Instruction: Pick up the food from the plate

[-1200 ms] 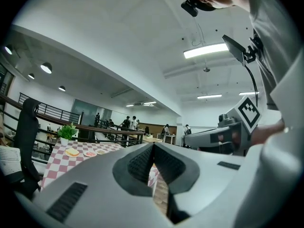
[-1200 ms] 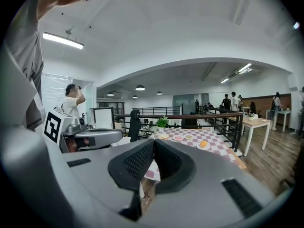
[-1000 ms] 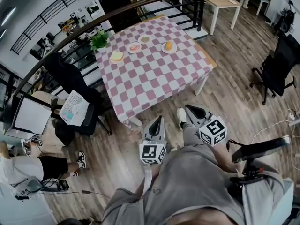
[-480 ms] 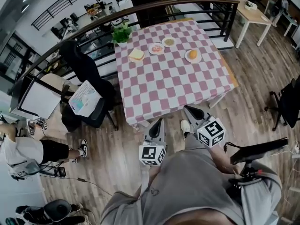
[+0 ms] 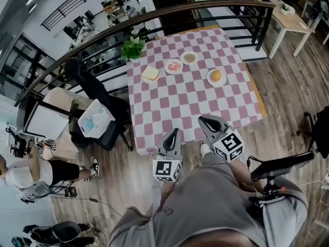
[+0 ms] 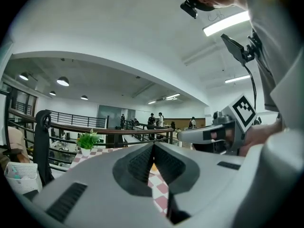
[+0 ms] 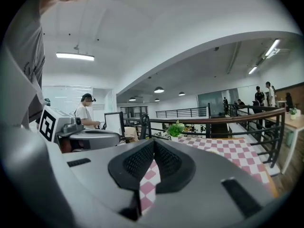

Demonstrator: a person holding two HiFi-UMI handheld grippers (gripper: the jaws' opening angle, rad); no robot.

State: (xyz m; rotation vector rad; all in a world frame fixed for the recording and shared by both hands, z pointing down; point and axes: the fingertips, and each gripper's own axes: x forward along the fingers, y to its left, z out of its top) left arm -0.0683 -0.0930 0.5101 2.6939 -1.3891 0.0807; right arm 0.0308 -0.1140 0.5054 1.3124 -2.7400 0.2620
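Open-plan office, checkered table (image 5: 190, 104) mid-frame. Food, probably bread (image 5: 150, 73) and a bun (image 5: 216, 75), sits on plates at upper centre. Left gripper (image 5: 175, 131) and right gripper (image 5: 202, 121) are both closed and empty at the near table edge, not within reach.

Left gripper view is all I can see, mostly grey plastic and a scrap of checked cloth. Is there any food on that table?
Observer: Yes. The head view shows four plated foods toward the far edge of the table: bread, red food, brownish food and a round orange item.
Operator: Is my gripper close to them?
Observer: No. From above, the left gripper shows at the table's near side, well short of the food.
Operator: What about the other gripper?
Observer: In its own view, the right gripper has its jaws together with nothing between them.
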